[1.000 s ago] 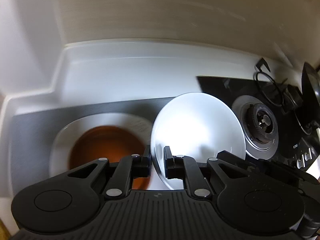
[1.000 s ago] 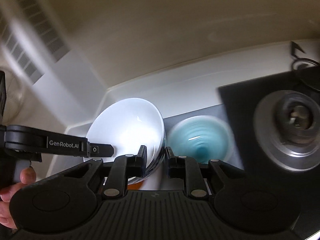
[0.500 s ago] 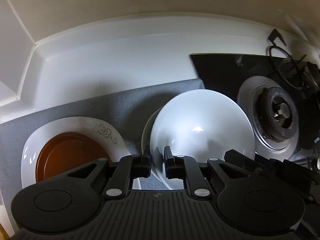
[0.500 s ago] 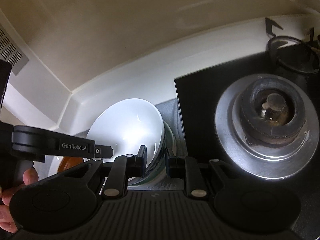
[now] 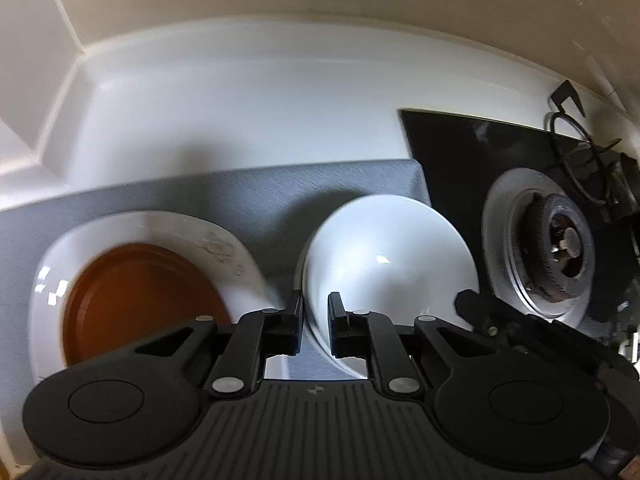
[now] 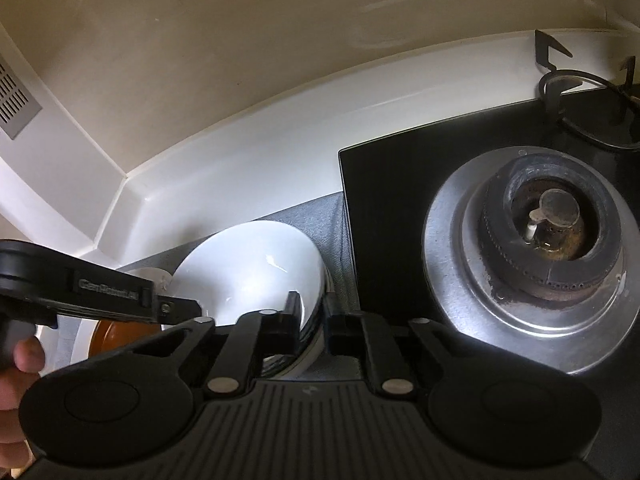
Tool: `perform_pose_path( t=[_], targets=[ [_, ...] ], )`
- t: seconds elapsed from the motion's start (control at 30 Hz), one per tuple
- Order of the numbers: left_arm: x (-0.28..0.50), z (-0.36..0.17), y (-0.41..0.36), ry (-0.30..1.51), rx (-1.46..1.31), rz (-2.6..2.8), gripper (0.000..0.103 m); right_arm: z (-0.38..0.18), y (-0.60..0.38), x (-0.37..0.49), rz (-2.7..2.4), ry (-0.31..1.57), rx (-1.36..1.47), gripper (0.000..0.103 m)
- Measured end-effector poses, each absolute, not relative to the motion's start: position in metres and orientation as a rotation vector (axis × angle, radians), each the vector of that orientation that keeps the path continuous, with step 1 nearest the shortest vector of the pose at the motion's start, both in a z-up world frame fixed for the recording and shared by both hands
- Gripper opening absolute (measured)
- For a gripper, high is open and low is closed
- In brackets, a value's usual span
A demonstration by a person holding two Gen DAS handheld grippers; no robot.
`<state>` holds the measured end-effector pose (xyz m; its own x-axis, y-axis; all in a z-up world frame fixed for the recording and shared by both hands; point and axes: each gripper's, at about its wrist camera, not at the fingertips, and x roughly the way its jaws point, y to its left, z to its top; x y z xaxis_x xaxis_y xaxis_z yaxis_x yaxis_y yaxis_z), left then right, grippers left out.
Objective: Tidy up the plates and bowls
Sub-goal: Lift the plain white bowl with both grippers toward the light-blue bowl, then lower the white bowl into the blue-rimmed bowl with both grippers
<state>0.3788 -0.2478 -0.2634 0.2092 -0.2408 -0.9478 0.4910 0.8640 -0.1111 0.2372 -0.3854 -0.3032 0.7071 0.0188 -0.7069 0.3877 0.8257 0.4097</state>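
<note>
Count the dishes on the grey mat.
4. A white plate at the left of the mat, a brown dish on it, a white bowl at the right, and a second bowl nested under that, only its rim showing. More may be hidden beneath.

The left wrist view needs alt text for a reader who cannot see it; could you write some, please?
The left tool grips the rim of a white bowl over a grey mat. Left of it sits a white plate holding an orange dish; a gas burner is at right.
</note>
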Motion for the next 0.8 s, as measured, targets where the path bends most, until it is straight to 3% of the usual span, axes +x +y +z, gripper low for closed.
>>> perform_pose_path(
  t=[0.2,0.3,0.37,0.6,0.73,0.8],
  targets=[
    [0.374,-0.265,-0.254,1.21,0.3,-0.545,0.013,-0.305,-0.387,0.232,-0.226,0.737,0.611,0.007],
    [0.376,-0.269,-0.257,1.195,0.322,-0.554,0.014,-0.308,-0.391,0.225,-0.233,0.725,0.652,0.016],
    [0.38,-0.275,-0.259,1.196,0.329,-0.56,0.014,-0.312,-0.395,0.221,-0.24,0.724,0.675,0.029],
    [0.391,-0.296,-0.261,1.244,0.333,-0.608,0.017,-0.317,-0.39,0.226,-0.196,0.748,0.685,0.031],
    [0.394,-0.308,-0.266,1.276,0.329,-0.628,0.029,-0.32,-0.388,0.234,-0.196,0.774,0.661,0.033],
    [0.393,-0.308,-0.268,1.276,0.33,-0.612,0.03,-0.324,-0.39,0.24,-0.189,0.786,0.661,0.036]
  ],
)
